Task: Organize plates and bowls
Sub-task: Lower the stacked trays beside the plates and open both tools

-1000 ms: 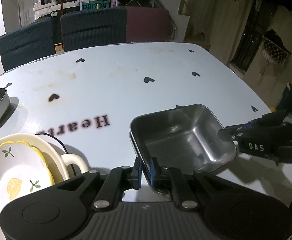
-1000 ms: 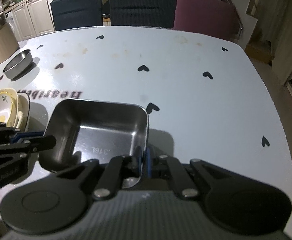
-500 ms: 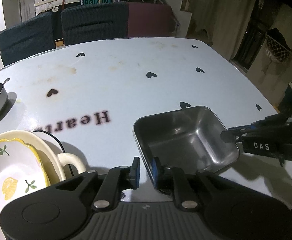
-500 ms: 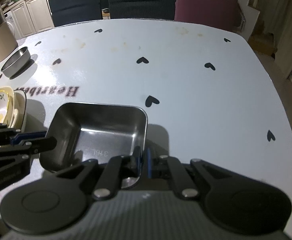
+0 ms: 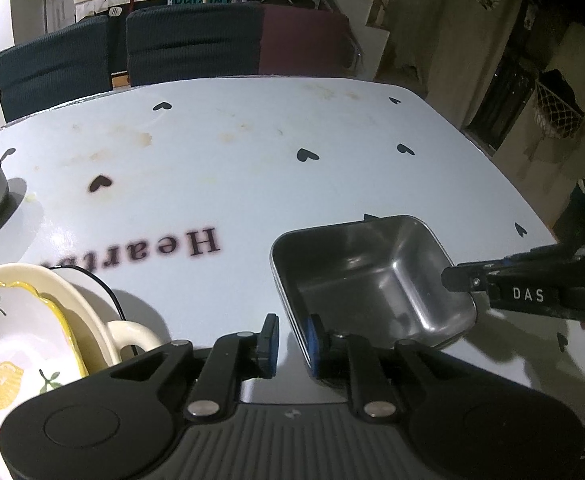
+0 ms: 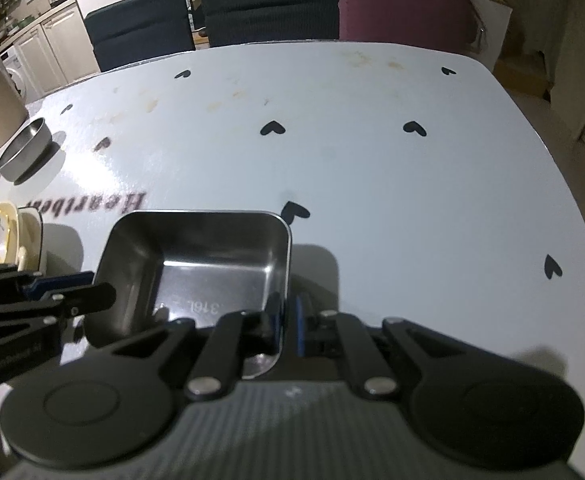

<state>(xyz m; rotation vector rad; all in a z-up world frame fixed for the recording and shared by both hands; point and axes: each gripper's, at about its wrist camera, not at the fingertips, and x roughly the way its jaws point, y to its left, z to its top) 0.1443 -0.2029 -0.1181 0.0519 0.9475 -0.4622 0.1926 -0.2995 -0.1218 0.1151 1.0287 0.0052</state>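
A square steel tray [image 6: 208, 268] sits on the white heart-printed table [image 6: 372, 168]. The right tool [image 6: 288, 320] is clenched on the tray's near wall. The left tool [image 5: 290, 344] is released, its blue pads apart, the right pad by the tray's rim. Left of it, stacked cream lemon-patterned dishes [image 5: 20, 344]; farther left, a round steel bowl [image 6: 22, 150].

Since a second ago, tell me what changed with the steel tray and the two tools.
The left tool let go: its pads, a second ago pinched on the near wall of the steel tray, now stand apart, with that wall between them but unpressed. The right tool stayed clamped on the tray's other wall. The tray, the stacked ceramic dishes and the round steel bowl kept their places on the table.
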